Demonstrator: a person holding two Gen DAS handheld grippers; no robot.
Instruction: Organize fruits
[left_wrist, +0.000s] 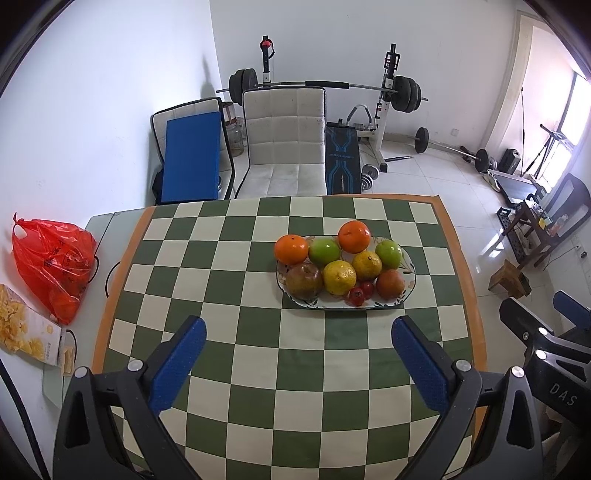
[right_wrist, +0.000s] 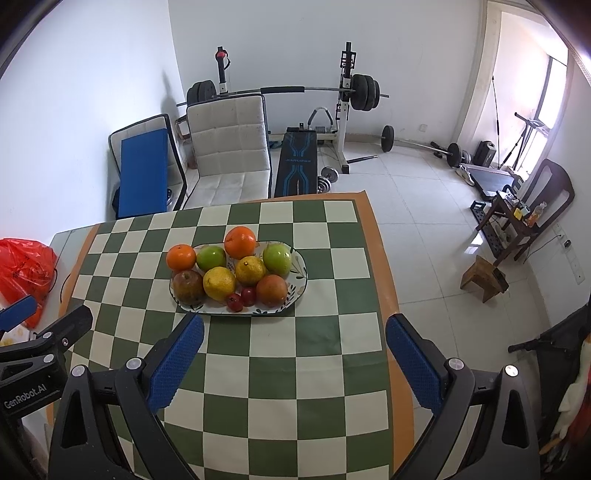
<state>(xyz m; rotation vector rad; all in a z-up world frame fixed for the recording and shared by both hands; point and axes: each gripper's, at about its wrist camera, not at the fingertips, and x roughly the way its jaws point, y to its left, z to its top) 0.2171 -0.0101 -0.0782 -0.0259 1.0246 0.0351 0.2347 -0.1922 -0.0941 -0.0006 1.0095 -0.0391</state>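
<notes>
An oval white plate (left_wrist: 409, 286) (right_wrist: 300, 275) sits on the green-and-white checked cloth (left_wrist: 258, 350) (right_wrist: 280, 369), holding several fruits: two oranges (left_wrist: 291, 249) (right_wrist: 240, 242), two green apples (left_wrist: 324, 252) (right_wrist: 277, 259), two yellow citrus (left_wrist: 339, 277) (right_wrist: 219, 283), a brownish apple (left_wrist: 303, 281) (right_wrist: 188, 287), a reddish fruit (left_wrist: 390, 283) (right_wrist: 271, 290) and two small red fruits (left_wrist: 356, 296) (right_wrist: 235, 302). My left gripper (left_wrist: 298, 326) is open and empty, short of the plate. My right gripper (right_wrist: 294, 325) is open and empty, near the plate's front edge.
A red plastic bag (left_wrist: 53, 264) (right_wrist: 24, 266) and a snack box (left_wrist: 26, 330) lie at the table's left. A white chair (left_wrist: 284, 144) (right_wrist: 229, 147) stands behind the table; a barbell rack (left_wrist: 388, 99) and weights beyond. Floor drops off to the right.
</notes>
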